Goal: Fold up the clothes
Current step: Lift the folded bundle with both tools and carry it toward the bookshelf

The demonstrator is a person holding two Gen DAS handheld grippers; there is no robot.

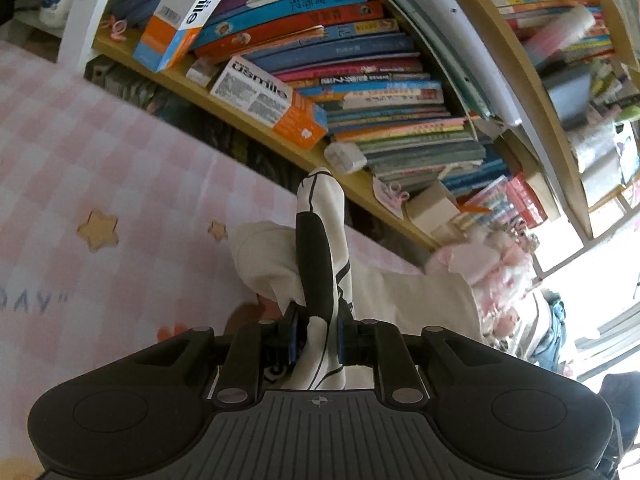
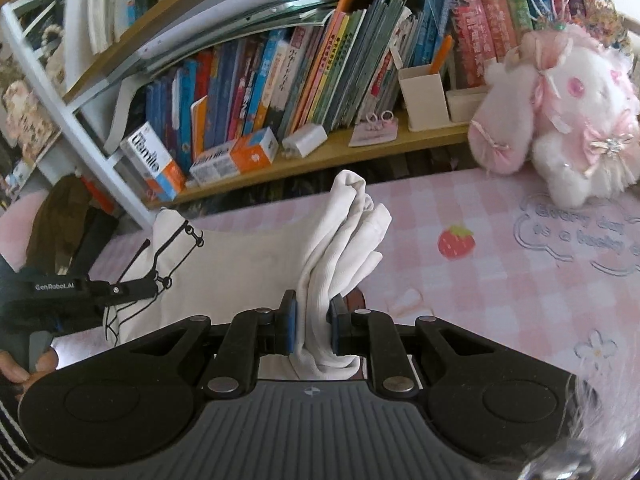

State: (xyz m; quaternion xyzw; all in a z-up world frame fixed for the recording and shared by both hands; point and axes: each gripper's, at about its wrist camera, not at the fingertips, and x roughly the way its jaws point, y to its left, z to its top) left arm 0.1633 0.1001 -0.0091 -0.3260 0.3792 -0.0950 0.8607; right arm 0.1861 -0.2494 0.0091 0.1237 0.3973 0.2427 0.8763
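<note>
A white garment with a black line print [image 2: 240, 264] lies partly on the pink checked table mat [image 2: 500, 280]. My left gripper [image 1: 318, 340] is shut on a bunched white-and-black part of the garment [image 1: 320, 240], which stands up between the fingers. My right gripper [image 2: 312, 328] is shut on a bunched ribbed white part of the same garment [image 2: 348, 236]. The left gripper also shows at the left edge of the right wrist view [image 2: 120, 290], at the printed end of the cloth.
A wooden bookshelf [image 2: 320, 156] full of books runs along the far edge of the table. A pink and white plush toy [image 2: 560, 112] sits at the back right of the mat. Toothpaste boxes [image 1: 272, 100] and a white pen holder [image 2: 424, 96] stand on the shelf.
</note>
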